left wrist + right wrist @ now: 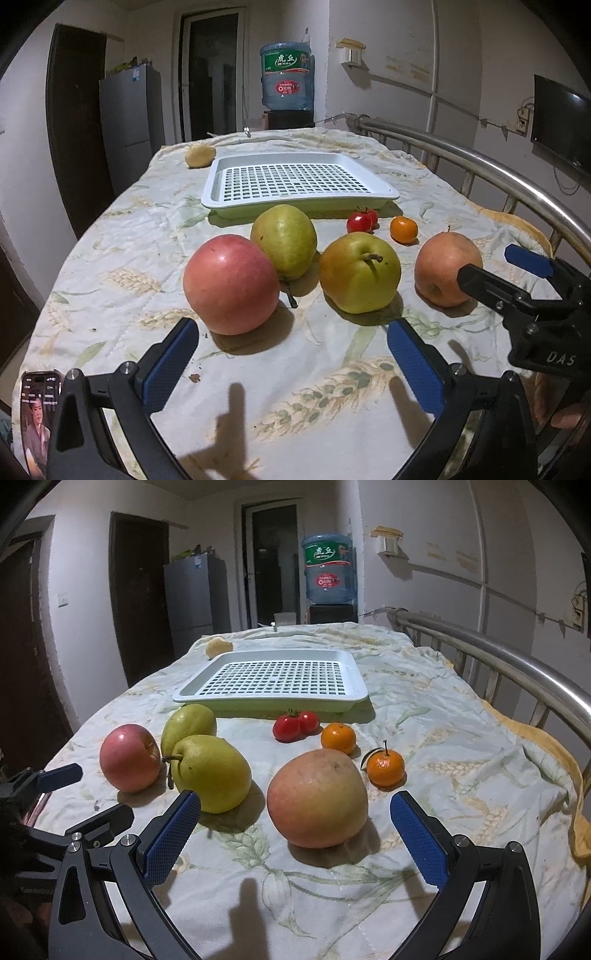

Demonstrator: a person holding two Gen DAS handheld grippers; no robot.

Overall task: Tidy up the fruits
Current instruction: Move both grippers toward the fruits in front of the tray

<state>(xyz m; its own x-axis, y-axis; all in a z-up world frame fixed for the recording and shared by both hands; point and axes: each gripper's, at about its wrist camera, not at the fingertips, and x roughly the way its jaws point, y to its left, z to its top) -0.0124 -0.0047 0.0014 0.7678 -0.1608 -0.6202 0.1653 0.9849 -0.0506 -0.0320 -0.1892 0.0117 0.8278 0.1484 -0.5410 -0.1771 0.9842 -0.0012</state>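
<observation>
On the patterned cloth lie a pink apple [231,284], two green pears [360,272] [283,240], a paler apple [445,269], red tomatoes [362,220] and a small orange [403,229]. My left gripper [291,360] is open, just short of the pink apple. In the right wrist view my right gripper [295,834] is open, its blue pads on either side of the near edge of the pale apple [317,798]. A second stemmed orange [385,768] sits right of it. The white slotted tray [299,201] holds nothing.
A yellowish fruit [200,156] lies behind the tray's left corner. A metal rail [498,166] runs along the table's right side. A phone [38,417] lies at the near left corner. A water jug [285,75] and a fridge [129,110] stand beyond the table.
</observation>
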